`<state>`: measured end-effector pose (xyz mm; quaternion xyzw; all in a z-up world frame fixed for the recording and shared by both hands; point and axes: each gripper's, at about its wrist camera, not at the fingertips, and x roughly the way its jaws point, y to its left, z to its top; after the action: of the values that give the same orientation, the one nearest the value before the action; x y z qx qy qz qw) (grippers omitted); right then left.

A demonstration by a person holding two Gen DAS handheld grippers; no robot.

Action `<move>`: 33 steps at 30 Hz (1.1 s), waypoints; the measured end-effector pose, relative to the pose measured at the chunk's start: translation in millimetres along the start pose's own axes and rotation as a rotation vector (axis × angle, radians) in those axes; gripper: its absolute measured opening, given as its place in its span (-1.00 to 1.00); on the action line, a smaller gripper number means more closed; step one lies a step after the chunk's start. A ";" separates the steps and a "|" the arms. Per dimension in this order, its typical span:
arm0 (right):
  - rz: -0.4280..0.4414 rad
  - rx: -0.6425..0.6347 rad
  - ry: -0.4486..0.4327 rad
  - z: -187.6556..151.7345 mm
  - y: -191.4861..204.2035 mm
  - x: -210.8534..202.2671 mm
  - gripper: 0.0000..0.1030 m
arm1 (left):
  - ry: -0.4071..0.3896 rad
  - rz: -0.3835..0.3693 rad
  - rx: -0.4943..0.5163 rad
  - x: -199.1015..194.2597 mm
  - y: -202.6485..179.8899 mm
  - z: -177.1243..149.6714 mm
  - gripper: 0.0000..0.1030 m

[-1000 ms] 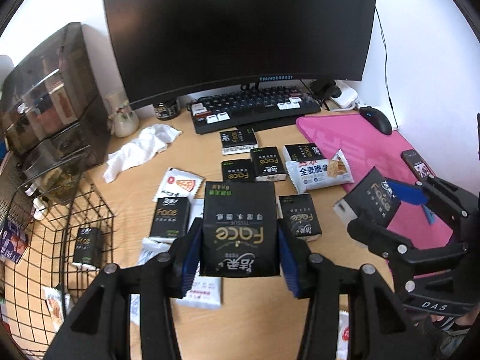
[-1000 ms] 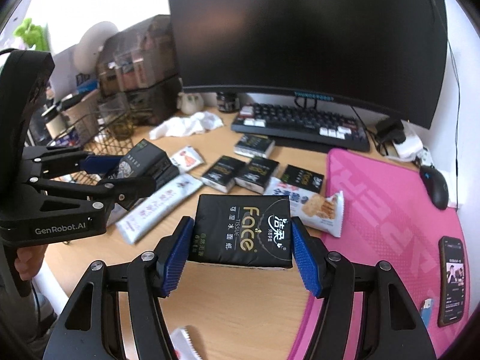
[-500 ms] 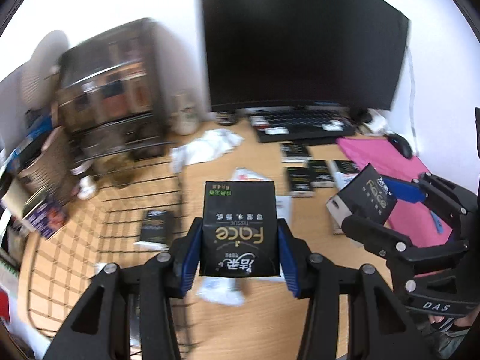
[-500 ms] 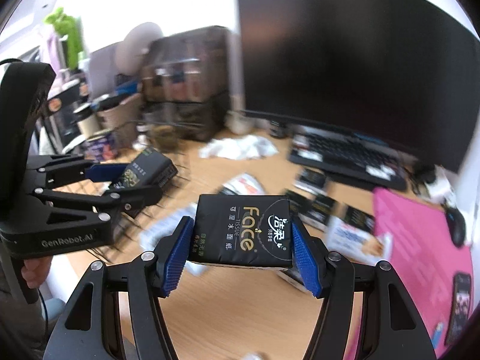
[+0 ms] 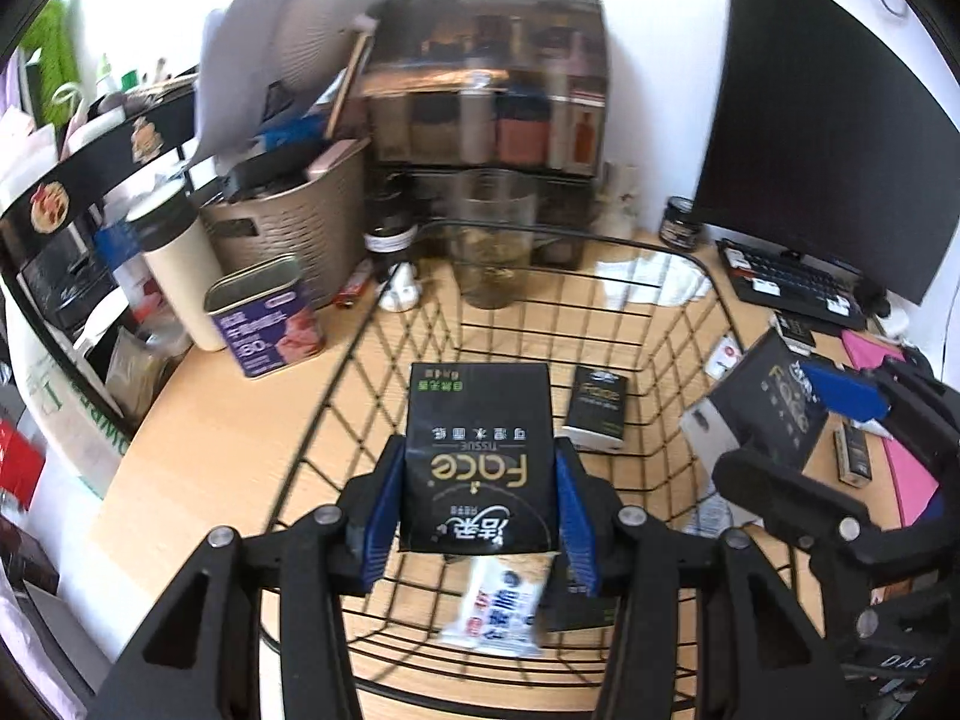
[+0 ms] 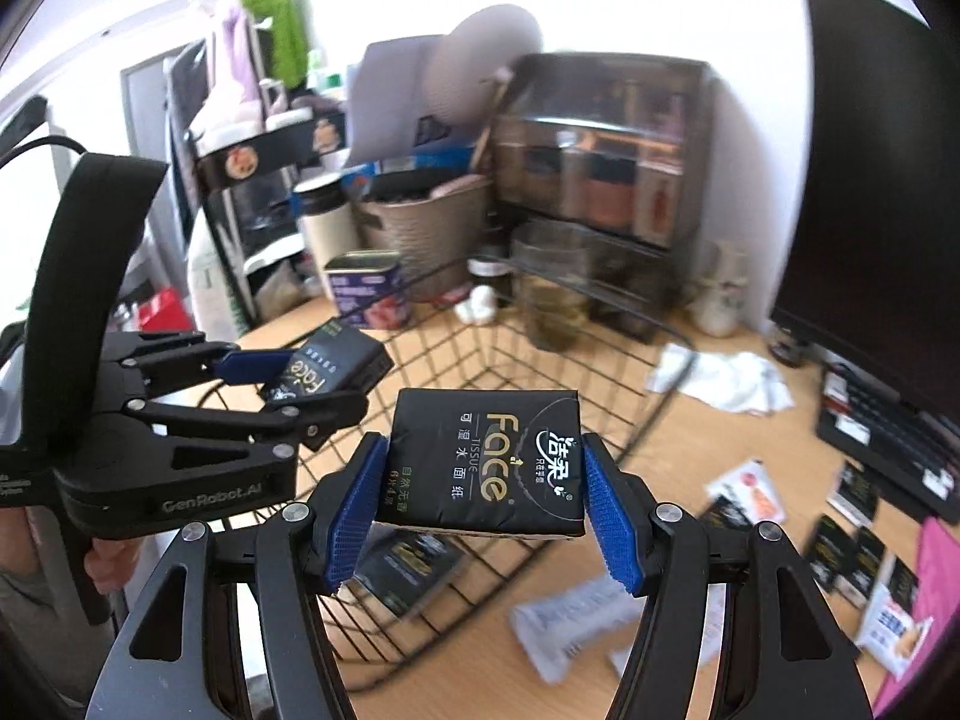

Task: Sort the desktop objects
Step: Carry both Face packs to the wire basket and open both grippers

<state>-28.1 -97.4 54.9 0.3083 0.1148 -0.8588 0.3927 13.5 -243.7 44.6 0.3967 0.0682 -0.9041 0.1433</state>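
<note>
My left gripper (image 5: 478,480) is shut on a black "Face" tissue pack (image 5: 478,456) and holds it above the black wire basket (image 5: 654,252). My right gripper (image 6: 486,480) is shut on another black "Face" tissue pack (image 6: 486,462), also over the basket (image 6: 648,414), to the right of the left one (image 6: 324,369). The right gripper shows in the left wrist view (image 5: 780,414). A small black pack (image 5: 596,408) and a white snack wrapper (image 5: 498,606) lie in the basket.
A purple tin (image 5: 267,318), white canister (image 5: 177,264), woven bin (image 5: 294,210), glass jar (image 5: 492,240) and dark drawer unit (image 5: 486,84) crowd behind the basket. Monitor (image 5: 828,138), keyboard (image 5: 792,288), white cloth (image 5: 654,279), more packs (image 6: 852,492) and a pink mat (image 6: 939,588) lie to the right.
Both grippers have swung left, away from the keyboard and the scattered packs, to above the wire basket. Each still grips its tissue pack.
</note>
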 end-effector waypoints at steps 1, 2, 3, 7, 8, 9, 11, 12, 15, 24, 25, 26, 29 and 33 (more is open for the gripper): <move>0.003 -0.002 0.004 1.8 2.7 4.1 0.23 | 0.000 -0.010 -0.008 0.8 3.8 0.6 0.01; 0.006 -0.004 0.006 2.5 5.4 7.0 0.23 | 0.001 -0.017 -0.011 2.1 6.0 2.0 0.01; 0.007 -0.006 0.008 2.9 7.0 9.3 0.23 | 0.002 -0.019 -0.013 2.2 5.7 1.2 0.01; 0.012 -0.011 0.012 4.3 7.4 13.8 0.23 | 0.015 -0.021 -0.014 7.5 5.8 0.9 0.01; 0.013 -0.010 0.013 4.9 7.6 14.6 0.23 | 0.017 -0.024 -0.015 7.7 5.6 0.6 0.01; 0.014 -0.011 0.014 5.5 7.3 15.2 0.23 | 0.016 -0.025 -0.017 7.3 5.6 0.7 0.01; 0.017 -0.017 0.013 7.1 7.9 15.3 0.23 | 0.012 -0.025 -0.015 7.2 5.5 1.1 0.01; 0.017 -0.018 0.011 7.4 8.4 15.0 0.23 | 0.010 -0.025 -0.015 7.1 5.1 1.1 0.01; 0.018 -0.019 0.003 7.3 9.2 11.5 0.23 | 0.010 -0.025 -0.016 6.3 4.7 0.9 0.01; -0.021 -0.029 -0.003 3.3 11.9 5.1 0.32 | -0.073 -0.030 -0.067 -12.7 12.1 3.3 0.57; -0.025 -0.026 -0.006 3.5 11.3 4.0 0.33 | -0.073 -0.031 -0.063 -13.5 11.9 3.3 0.57; -0.029 -0.026 -0.008 3.9 11.4 2.8 0.33 | -0.072 -0.030 -0.061 -13.7 11.4 3.2 0.57; -0.027 -0.028 -0.014 4.7 12.3 -0.7 0.33 | -0.067 -0.038 -0.063 -13.2 10.8 3.0 0.57; -0.031 -0.032 -0.016 3.3 11.5 -3.7 0.33 | -0.062 -0.055 -0.069 -12.9 8.7 2.4 0.57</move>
<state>-19.1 -104.2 60.3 0.2933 0.1304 -0.8651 0.3853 22.9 -249.9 55.6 0.3611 0.1057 -0.9168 0.1339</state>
